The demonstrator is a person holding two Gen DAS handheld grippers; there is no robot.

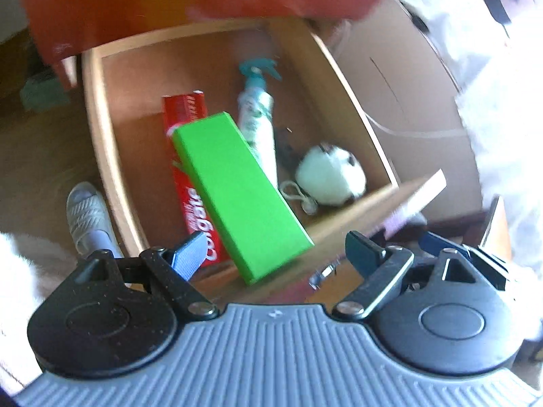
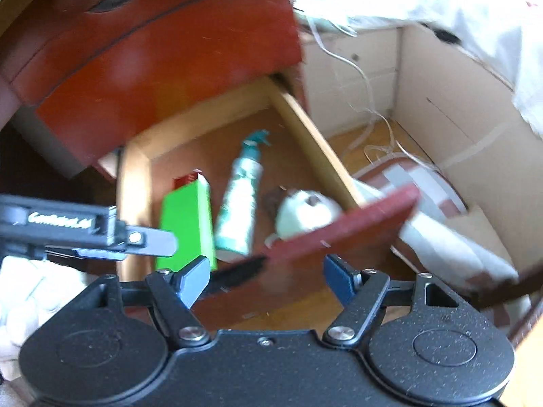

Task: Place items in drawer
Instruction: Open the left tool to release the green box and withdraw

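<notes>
The wooden drawer (image 1: 101,142) stands pulled out of the red-brown cabinet (image 2: 152,51). Inside lie a red toothpaste box (image 1: 183,115), a white spray bottle with a teal top (image 1: 258,115) and a white plush ball (image 1: 331,173). A bright green box (image 1: 237,190) lies tilted across the toothpaste box, its near end over the drawer's front edge, free of my fingers. My left gripper (image 1: 275,254) is open just above the drawer front. My right gripper (image 2: 266,279) is open and empty over the drawer front (image 2: 339,234). The green box (image 2: 186,224) and the left gripper (image 2: 149,237) show in the right wrist view.
A cardboard box (image 1: 407,101) stands right of the drawer. White cloth (image 2: 441,0) hangs above it, with loose white straps (image 2: 366,101). A shoe (image 1: 90,217) is on the wooden floor left of the drawer. A folded white item (image 2: 451,247) lies to the right.
</notes>
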